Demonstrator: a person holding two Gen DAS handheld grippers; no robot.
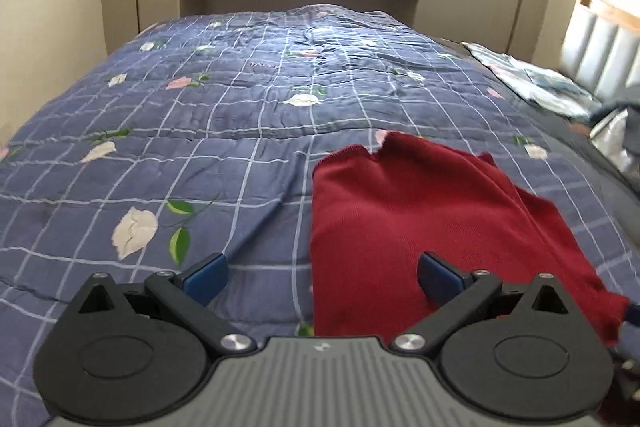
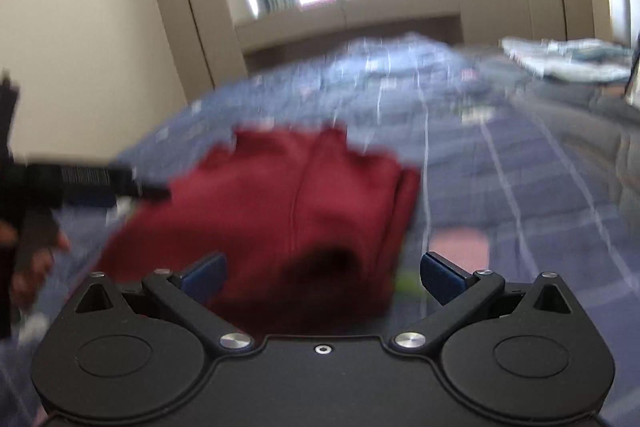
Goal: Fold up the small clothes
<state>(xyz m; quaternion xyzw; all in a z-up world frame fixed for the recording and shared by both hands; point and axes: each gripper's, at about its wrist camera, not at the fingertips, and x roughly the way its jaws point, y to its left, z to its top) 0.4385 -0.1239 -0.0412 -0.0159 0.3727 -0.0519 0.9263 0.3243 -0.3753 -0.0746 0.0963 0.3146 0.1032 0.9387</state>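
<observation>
Lying on the quilt, red garment sits partly folded. Left gripper spread wide over its left edge, gripping nothing. Right gripper released too, blurred, hovering over the cloth.

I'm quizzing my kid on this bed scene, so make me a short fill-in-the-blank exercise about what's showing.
1. The garment lying on the quilt is ____ in colour.
2. The left claw has its jaws ____, gripping nothing.
3. The pads of the right claw are ____ in colour.
4. The quilt's grid lines are white and its flowers have ____ leaves.

Missing words: red; open; blue; green
</observation>
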